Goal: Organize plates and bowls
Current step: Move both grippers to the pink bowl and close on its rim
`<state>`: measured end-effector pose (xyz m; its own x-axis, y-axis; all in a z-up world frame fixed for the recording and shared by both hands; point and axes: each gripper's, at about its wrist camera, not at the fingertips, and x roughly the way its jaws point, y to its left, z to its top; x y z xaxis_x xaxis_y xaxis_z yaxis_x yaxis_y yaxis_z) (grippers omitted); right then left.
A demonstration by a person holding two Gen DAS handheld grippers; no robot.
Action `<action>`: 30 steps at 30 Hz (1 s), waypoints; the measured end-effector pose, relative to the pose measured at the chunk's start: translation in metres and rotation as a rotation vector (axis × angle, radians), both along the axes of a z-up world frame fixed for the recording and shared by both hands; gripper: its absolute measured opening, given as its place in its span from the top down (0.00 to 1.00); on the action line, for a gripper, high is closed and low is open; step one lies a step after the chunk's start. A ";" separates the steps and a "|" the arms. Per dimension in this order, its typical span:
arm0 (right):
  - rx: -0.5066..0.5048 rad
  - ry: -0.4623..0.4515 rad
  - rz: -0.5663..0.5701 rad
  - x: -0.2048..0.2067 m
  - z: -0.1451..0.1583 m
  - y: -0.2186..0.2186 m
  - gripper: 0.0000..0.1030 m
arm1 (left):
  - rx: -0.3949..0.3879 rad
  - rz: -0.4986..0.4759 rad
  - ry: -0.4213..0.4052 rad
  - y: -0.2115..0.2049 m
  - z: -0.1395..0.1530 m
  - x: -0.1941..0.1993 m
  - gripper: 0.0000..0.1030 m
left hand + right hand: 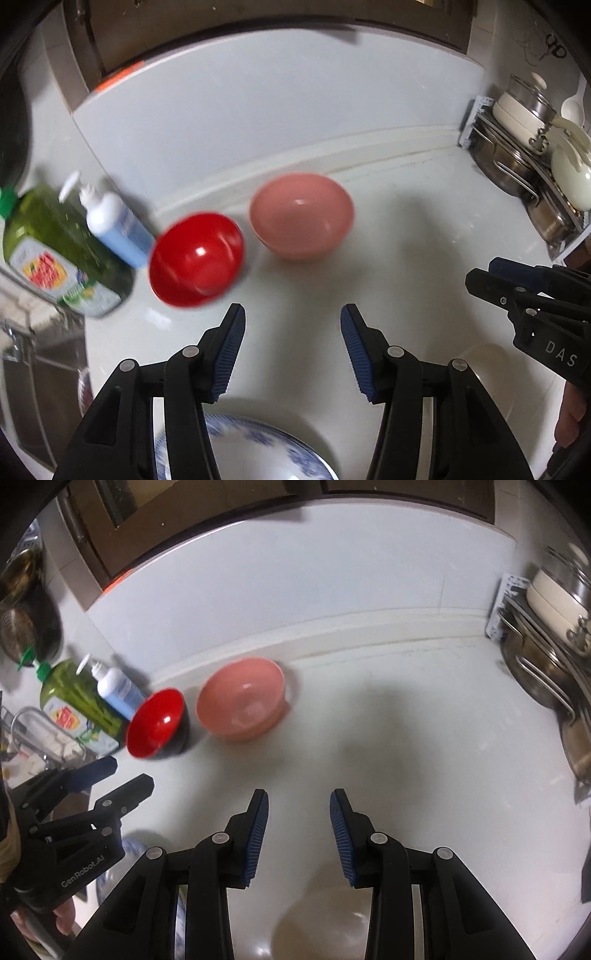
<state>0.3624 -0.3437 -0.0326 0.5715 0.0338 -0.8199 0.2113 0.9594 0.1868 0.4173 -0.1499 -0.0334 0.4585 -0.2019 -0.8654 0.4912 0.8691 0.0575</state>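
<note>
Both our tools are open and hold nothing: the left tool (292, 350) has its jaws wide apart, and the right tool (299, 834) a little less wide. They hover side by side above the white worktop (424, 221).

The red bowl (195, 258) and the pink bowl (301, 216) stand upright at the far side, just beside each other but apart. The red one is left of the left tool's line, and the pink one is almost straight ahead of it. For the right tool, both bowls lie far and to the left. A blue-patterned plate (266, 450) lies near, under the left tool. A pale dish (332, 923) lies under the right tool.

We judge the bowls light and stiff, probably plastic or glazed, so smooth and slippery. We would take the rim, with one pad inside and one outside. The plate looks like ceramic, heavier and fragile, and its edge is the place to hold.
</note>
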 end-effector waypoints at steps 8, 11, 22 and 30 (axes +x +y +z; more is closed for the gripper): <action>0.035 0.024 -0.058 0.047 0.007 0.011 0.65 | 0.038 -0.068 -0.017 0.002 0.009 0.056 0.49; 0.053 0.048 -0.083 0.065 0.004 0.013 0.65 | 0.041 -0.095 -0.007 0.000 0.005 0.077 0.49; 0.112 0.134 -0.184 0.118 -0.031 0.013 0.65 | 0.081 -0.152 0.059 -0.025 -0.035 0.149 0.49; 0.143 0.173 -0.223 0.138 -0.056 0.005 0.66 | 0.136 -0.181 0.100 -0.046 -0.072 0.179 0.54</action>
<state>0.5000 -0.3385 -0.0884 0.4306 0.0453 -0.9014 0.4540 0.8523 0.2597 0.5959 -0.1959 -0.1050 0.3358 -0.1518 -0.9296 0.6471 0.7544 0.1106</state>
